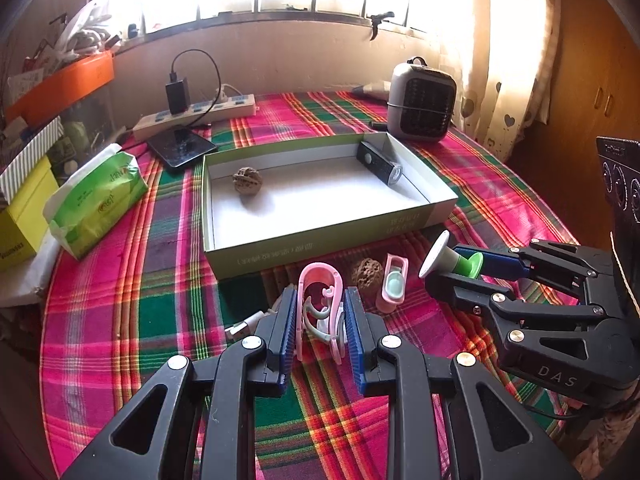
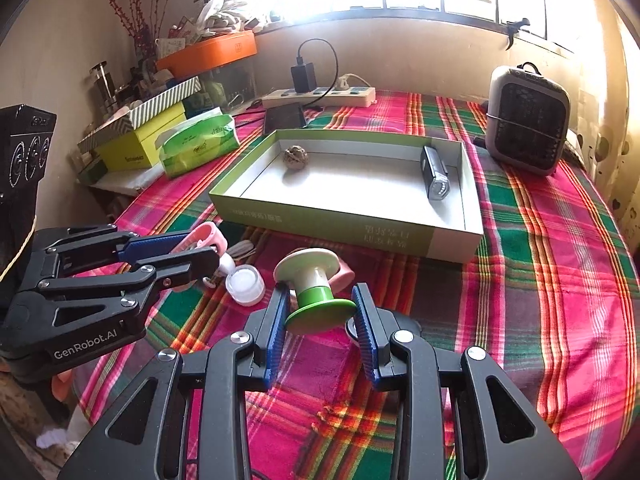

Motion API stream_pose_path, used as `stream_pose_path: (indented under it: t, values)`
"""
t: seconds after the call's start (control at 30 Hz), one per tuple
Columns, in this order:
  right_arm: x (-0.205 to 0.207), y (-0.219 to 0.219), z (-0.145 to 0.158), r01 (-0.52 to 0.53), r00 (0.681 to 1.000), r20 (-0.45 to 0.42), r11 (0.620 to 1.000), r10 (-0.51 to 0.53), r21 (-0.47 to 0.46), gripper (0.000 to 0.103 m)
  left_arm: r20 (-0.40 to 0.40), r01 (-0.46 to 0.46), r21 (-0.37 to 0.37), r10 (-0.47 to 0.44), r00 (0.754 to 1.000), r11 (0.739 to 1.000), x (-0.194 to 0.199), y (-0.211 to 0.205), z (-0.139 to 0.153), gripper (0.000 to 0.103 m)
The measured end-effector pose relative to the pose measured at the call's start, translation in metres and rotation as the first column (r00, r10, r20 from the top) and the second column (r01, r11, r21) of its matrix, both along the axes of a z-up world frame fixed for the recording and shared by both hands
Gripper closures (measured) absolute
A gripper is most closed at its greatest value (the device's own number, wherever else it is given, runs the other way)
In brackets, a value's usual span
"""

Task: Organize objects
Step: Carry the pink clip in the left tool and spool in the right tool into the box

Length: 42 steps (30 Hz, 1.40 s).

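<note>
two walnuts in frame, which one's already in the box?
The walnut at the far-left end of the green box, lying on its white floor. The other walnut sits outside on the plaid cloth, beside the small pink toy.

Both grippers are black angular linkages with silver screws and ribbed blue pads [image 1: 290,322]; the left gripper [image 2: 216,250] reads "GenRobot.AI", the right gripper [image 1: 460,270] "DAS".

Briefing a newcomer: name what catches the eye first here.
Each gripper is shut on something above the bright plaid cloth: the left gripper on a pink clip, the right gripper on a green-and-white spool. Behind them lies a shallow green box holding a walnut and a black flashlight.
</note>
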State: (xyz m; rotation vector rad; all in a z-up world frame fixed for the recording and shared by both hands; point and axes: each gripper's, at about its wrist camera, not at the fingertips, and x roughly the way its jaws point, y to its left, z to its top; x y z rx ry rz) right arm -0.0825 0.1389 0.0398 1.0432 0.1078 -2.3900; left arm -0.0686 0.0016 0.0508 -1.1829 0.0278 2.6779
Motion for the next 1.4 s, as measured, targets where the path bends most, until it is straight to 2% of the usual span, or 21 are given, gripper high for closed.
stream_pose_path:
  t: [0.5, 0.97, 1.4]
  values:
    - [-0.039, 0.0, 0.019, 0.037, 0.999, -0.009, 0.999, -0.038, -0.02, 0.069, -0.003, -0.024, 0.008, 0.024, 1.0, 1.0, -0.047, -0.006, 0.008, 0.082]
    - [-0.088, -0.009, 0.018, 0.077, 0.997, 0.012, 0.997, -0.076, -0.017, 0.069, 0.03, -0.08, -0.002, 0.08, 0.996, 0.997, -0.095, -0.02, -0.001, 0.082]
    - [-0.143, -0.015, 0.005, 0.082, 0.994, 0.068, 0.995, -0.086, 0.053, 0.069, 0.062, -0.132, -0.024, 0.133, 0.989, 0.991, -0.128, -0.03, -0.014, 0.082]
